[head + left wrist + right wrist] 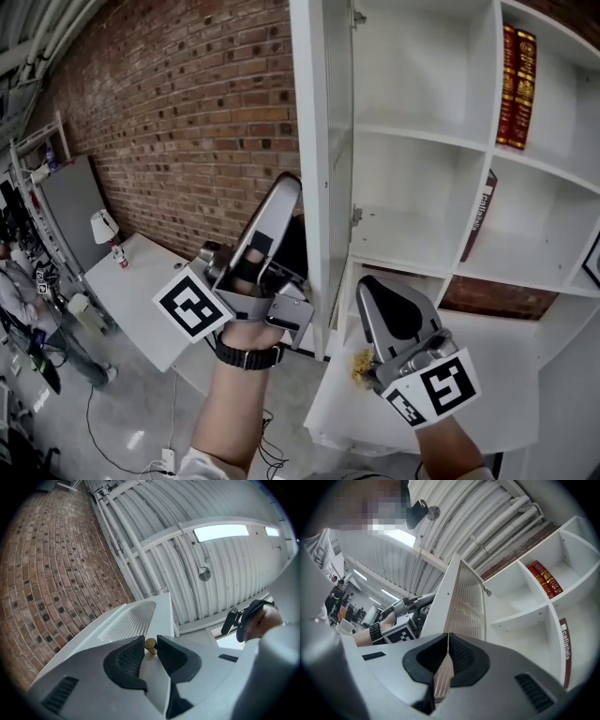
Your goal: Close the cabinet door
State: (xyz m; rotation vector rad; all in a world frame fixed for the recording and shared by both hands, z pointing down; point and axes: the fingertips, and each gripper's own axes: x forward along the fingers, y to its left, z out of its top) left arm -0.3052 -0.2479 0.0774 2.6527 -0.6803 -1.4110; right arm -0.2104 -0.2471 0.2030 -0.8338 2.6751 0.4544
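Well right of the fingers [464, 657] of the right gripper [447, 644], on the dark red spine of a leaning book [564, 644]: white lettering running along the spine, seemingly starting "Gall", otherwise too small to read with certainty. Higher up and right of those fingers, gold print on the red books [544, 577], too fine to make out. Behind the fingers, on the left marker cube [192, 305] and the right marker cube [433, 386], black-and-white square code patterns.
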